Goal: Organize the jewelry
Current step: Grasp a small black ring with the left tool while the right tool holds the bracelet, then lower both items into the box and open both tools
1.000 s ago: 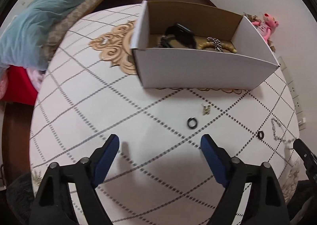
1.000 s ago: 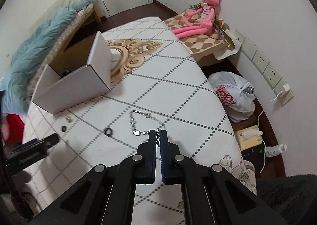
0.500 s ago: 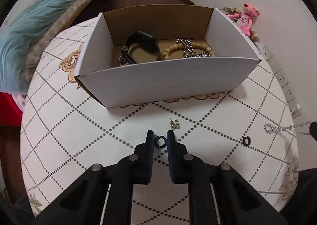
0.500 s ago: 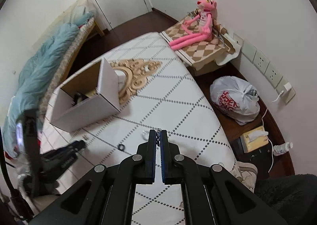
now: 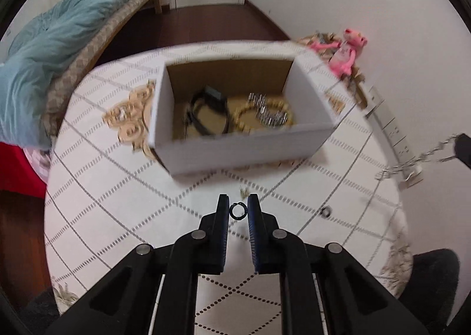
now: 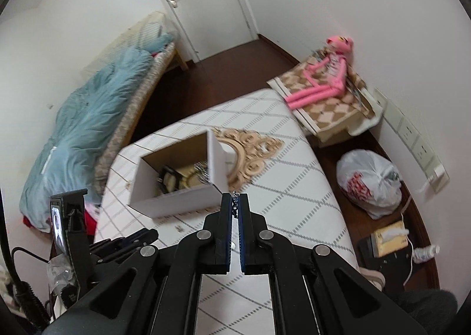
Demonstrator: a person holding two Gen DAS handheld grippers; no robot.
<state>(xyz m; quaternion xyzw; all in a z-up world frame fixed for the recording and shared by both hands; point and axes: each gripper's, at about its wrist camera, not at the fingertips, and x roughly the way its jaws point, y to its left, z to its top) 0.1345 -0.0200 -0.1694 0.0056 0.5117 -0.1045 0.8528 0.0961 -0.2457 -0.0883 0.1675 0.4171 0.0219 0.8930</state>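
My left gripper (image 5: 238, 200) is shut on a small black ring (image 5: 233, 212), held just above the table. The white cardboard box (image 5: 241, 152) stands right behind it, with a black band (image 5: 210, 112), a bead bracelet (image 5: 244, 117) and a silver chain inside. My right gripper (image 6: 235, 196) is shut on a silver chain (image 6: 234, 203); in the left wrist view the right gripper (image 5: 462, 147) is at the right edge with that chain (image 5: 412, 161) dangling off the table. A second black ring (image 5: 326, 211) and a small gold charm (image 5: 243, 192) lie on the tablecloth.
The round table (image 5: 117, 202) has a white diamond-patterned cloth. A bed with a blue blanket (image 6: 88, 128) is at the left. A pink plush toy (image 6: 326, 81) sits on a low stand, and a white plastic bag (image 6: 371, 181) lies on the floor to the right.
My left gripper shut on the black ring and lifted it off the cloth. My right gripper rose, and the silver chain left the table with it.
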